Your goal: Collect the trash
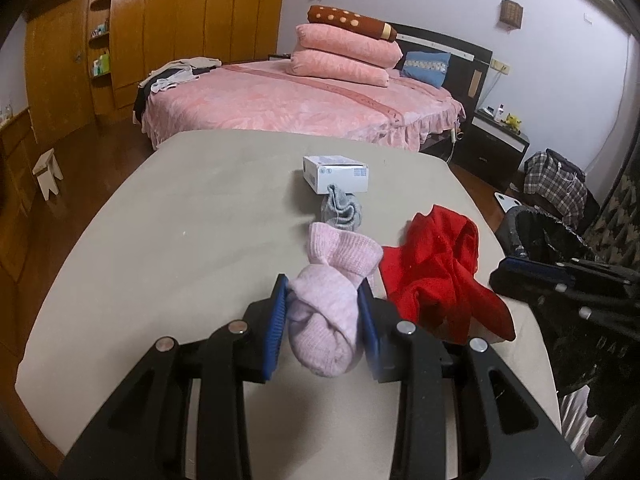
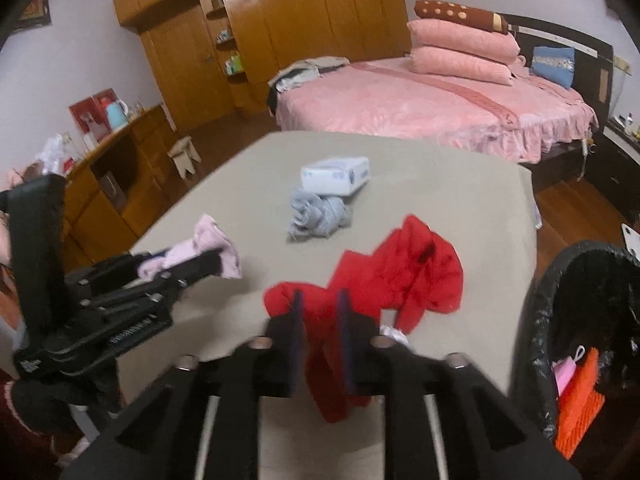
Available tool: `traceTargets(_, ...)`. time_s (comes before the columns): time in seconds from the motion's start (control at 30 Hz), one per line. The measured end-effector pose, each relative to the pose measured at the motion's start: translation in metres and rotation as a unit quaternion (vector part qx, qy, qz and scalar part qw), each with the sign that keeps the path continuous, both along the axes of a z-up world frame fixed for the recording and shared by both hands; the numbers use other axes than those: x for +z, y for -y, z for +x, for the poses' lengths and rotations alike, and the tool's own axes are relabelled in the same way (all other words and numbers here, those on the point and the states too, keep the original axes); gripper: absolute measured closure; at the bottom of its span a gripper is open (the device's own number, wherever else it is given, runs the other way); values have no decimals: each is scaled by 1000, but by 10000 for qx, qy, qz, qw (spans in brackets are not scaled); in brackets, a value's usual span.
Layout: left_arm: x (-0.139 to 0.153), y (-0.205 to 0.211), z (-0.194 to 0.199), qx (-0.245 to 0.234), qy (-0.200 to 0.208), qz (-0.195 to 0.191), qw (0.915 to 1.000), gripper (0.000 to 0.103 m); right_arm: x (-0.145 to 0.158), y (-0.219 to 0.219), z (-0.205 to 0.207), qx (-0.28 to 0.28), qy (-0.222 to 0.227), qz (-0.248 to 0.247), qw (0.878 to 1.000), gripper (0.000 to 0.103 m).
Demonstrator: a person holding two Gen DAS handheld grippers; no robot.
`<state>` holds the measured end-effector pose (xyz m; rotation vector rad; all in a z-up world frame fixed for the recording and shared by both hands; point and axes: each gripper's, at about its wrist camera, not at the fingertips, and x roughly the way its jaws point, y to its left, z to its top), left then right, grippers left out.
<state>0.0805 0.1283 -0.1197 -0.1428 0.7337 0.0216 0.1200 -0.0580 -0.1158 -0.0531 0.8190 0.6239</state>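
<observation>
My left gripper is shut on a pale pink sock, held just above the beige table. The right wrist view shows the same left gripper with the pink sock sticking out of its tips. A crumpled red cloth lies near the table's right edge. Its near end runs between the blue pads of my right gripper, which stand slightly apart without clamping it. In the left wrist view the right gripper is at the edge of the red cloth.
A grey sock lies against a white box at mid-table. A black-lined trash bin stands off the table's right edge with orange and pink items inside. Beyond are a pink bed and a wooden wardrobe.
</observation>
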Motion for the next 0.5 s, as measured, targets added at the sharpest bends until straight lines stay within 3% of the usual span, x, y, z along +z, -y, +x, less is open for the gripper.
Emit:
traceTargets(0.13,0,-1,1,-1,-23,1,10000,70,-12,3,4,-148,-142,-73,9998,60)
traceTargets(0.2,0,-2,1,9,-21,1,10000,70,-19,5,6,-231,-257,-103,9993,44)
traceTargets(0.37,-1,-4,0,47,-18,-20,10000,70,-32,2,6,-239,-314,-343,9986,41)
traceTargets(0.43,-1,-5,0,42,-17,-21,10000,70,-33,1,4,-141,-298,-322,9989,64)
traceTargets(0.47,0,-5,1,42,-12,-20,10000,70,-32,0,4,-26,-325,-255,9991,82)
traceTargets(0.5,-1,-4,0,39,-5,-17,10000,70,-31,1,3,-1,-334,-219,9992,88)
